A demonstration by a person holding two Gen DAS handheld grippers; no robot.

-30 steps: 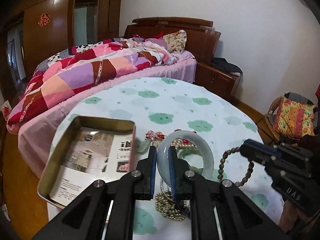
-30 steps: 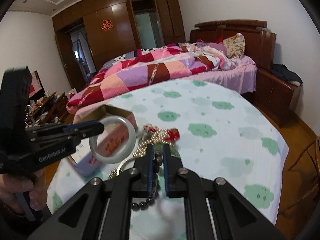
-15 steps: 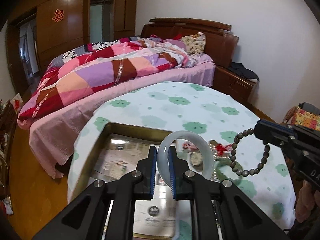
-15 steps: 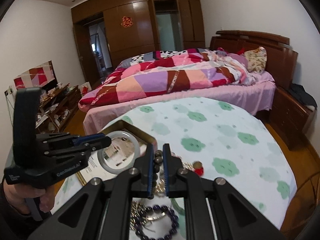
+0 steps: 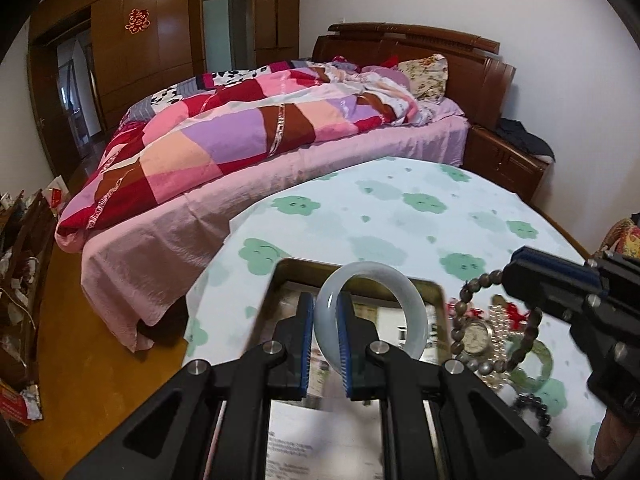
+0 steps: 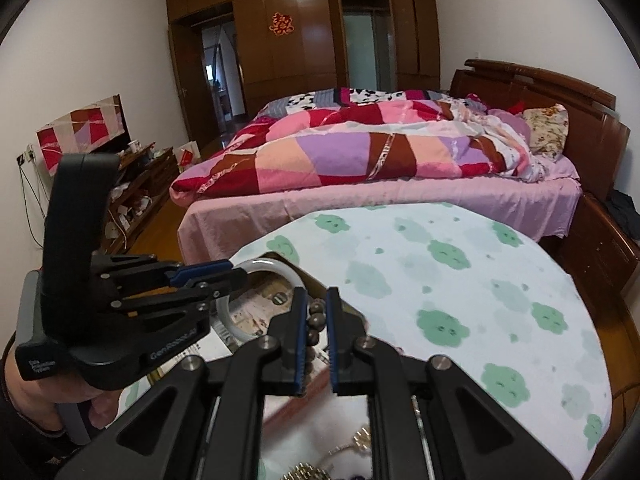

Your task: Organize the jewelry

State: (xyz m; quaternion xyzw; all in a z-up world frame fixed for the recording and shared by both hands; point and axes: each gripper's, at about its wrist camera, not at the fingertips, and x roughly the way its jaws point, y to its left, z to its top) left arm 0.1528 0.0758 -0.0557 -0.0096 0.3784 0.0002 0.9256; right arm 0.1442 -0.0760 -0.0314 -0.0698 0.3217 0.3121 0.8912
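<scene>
Left wrist: left gripper (image 5: pixel 325 340) tilted down, clamping jade bangle (image 5: pixel 372 312) above tin (image 5: pixel 438 320).

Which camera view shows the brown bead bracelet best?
The left wrist view: there the brown bead bracelet hangs as a nearly whole loop from the right claw. The right wrist view shows only a few of its beads, pinched between that claw's fingers.

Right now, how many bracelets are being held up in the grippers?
2. The pale jade bangle is pinched in the left gripper above the tin box. The brown bead bracelet hangs from the right gripper. More jewelry lies on the table.
</scene>
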